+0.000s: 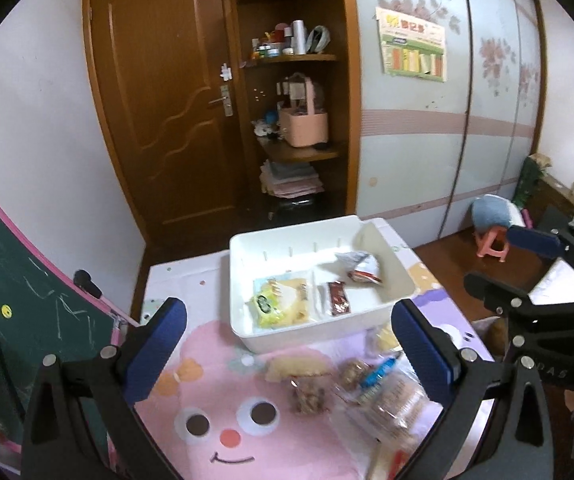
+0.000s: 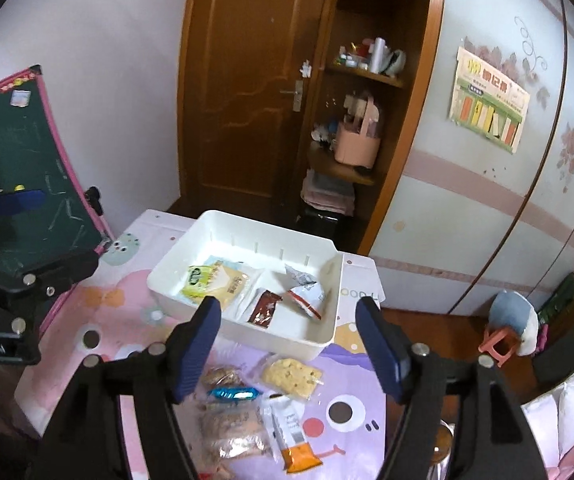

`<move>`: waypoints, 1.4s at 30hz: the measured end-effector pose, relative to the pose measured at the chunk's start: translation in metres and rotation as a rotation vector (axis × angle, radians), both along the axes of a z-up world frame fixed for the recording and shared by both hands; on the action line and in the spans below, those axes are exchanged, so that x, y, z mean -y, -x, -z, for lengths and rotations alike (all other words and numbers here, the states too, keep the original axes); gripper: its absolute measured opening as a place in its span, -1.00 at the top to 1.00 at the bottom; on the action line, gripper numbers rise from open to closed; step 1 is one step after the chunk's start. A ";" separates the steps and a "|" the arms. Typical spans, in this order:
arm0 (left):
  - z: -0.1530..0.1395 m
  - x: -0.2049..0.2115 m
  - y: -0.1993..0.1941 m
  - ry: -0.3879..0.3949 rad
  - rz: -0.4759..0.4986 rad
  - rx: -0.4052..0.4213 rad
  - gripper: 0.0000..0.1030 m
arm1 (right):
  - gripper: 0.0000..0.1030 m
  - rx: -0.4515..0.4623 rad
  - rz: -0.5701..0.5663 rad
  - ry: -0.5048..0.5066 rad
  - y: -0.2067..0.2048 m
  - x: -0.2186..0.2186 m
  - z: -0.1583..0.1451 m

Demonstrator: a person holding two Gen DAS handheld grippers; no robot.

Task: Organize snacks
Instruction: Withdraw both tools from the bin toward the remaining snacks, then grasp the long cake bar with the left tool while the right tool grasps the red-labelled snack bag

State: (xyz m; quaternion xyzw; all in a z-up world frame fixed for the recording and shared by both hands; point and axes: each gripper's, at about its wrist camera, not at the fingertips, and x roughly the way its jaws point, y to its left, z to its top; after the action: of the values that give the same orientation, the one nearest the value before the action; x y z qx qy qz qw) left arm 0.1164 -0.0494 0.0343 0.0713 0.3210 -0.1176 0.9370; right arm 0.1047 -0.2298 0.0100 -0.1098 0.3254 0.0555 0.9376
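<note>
I have both grippers above the table with nothing in either. My right gripper point(image 2: 289, 344) has its blue pads standing apart with only air between them; my left gripper point(image 1: 289, 344) is spread wider, also holding nothing.

The white rectangular plastic bin point(image 2: 329, 300) sits at 12 o'clock from both, with 3 packets inside: a yellow-green wrapped cake point(image 2: 211, 280), a dark brown sachet point(image 2: 264, 307) and a white-and-red crumpled packet point(image 2: 307, 294).

The loose snacks lie at 6 o'clock of the bin, just below my right jaws. The pale yellow cracker pack in clear wrap point(image 2: 291, 376) is nearest the bin's front wall. Behind it lies the white-and-orange stick packet point(image 2: 293, 436), its long axis running roughly 12 to 6. A blue foil-wrapped candy point(image 2: 234, 393) and clear bags of brown biscuits point(image 2: 231, 428) sit at 9 o'clock of it.

I judge the right hand nearer to the cracker pack. The table edge falls away at 3 o'clock; the pink-framed green chalkboard point(image 2: 27, 160) hems in the 9 o'clock side.
</note>
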 end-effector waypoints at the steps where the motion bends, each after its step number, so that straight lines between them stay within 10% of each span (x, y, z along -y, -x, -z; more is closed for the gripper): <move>1: 0.000 -0.001 0.006 0.006 0.009 -0.005 -0.99 | -0.37 0.002 -0.006 -0.002 0.006 0.000 0.000; 10: 0.033 0.000 0.058 0.070 0.073 -0.060 -0.99 | -0.37 -0.015 -0.034 -0.050 0.059 0.007 0.026; 18: 0.130 0.016 0.089 0.058 0.121 -0.106 -0.99 | -0.37 -0.047 0.123 -0.135 0.082 0.035 0.103; 29: 0.246 0.040 0.075 -0.020 0.168 -0.447 -0.99 | -0.37 -0.382 0.004 0.064 0.101 0.033 0.219; 42: 0.260 0.044 0.076 -0.049 0.146 -0.516 -0.99 | -0.37 -0.566 -0.113 -0.277 0.088 0.036 0.263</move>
State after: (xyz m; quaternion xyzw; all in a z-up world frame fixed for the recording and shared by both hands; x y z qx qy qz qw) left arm 0.0406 -0.0933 -0.2260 0.0845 0.5462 -0.1915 0.8111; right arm 0.0165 -0.2663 -0.2533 0.0209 0.5561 0.1796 0.8112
